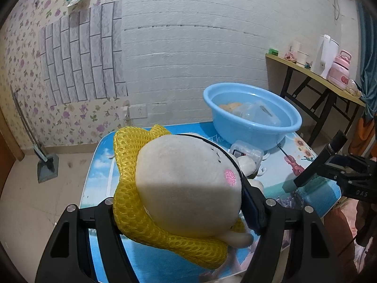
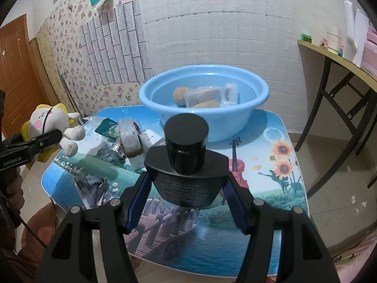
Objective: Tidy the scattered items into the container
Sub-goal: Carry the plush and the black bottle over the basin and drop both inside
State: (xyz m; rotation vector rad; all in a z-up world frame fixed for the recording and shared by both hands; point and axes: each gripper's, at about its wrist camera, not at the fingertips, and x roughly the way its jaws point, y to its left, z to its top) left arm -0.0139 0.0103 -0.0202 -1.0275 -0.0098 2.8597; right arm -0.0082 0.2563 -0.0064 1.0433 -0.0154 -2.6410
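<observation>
A plush toy (image 1: 186, 188) with a yellow mesh collar is pinched between the fingers of the left gripper (image 1: 186, 214) and held above the surface (image 1: 99, 165). From the right wrist view the same toy (image 2: 50, 122) is seen at far left, clamped in the left gripper (image 2: 44, 141) and clear of the surface (image 2: 271, 184).

A black bottle (image 2: 187, 165) with a round cap is pinched at its wide shoulders by the right gripper (image 2: 187, 200), cap pointing toward the basin (image 2: 203, 94). The bottle is held off the surface. In the left wrist view only part of the right gripper (image 1: 329, 165) is seen at the right edge.

The blue basin sits at the far end of the surface, near the white wall. Clear plastic boxes (image 2: 207, 95) and some tan items are seen inside it.

Scattered items are left on the surface between the toy and the basin: a tape roll (image 2: 129, 134), a white box (image 2: 150, 139), a green packet (image 2: 107, 127), and a crumpled dark wrapper (image 2: 93, 186) near the front left edge. A clear case (image 1: 247, 152) lies just beside the basin (image 1: 252, 110).
</observation>
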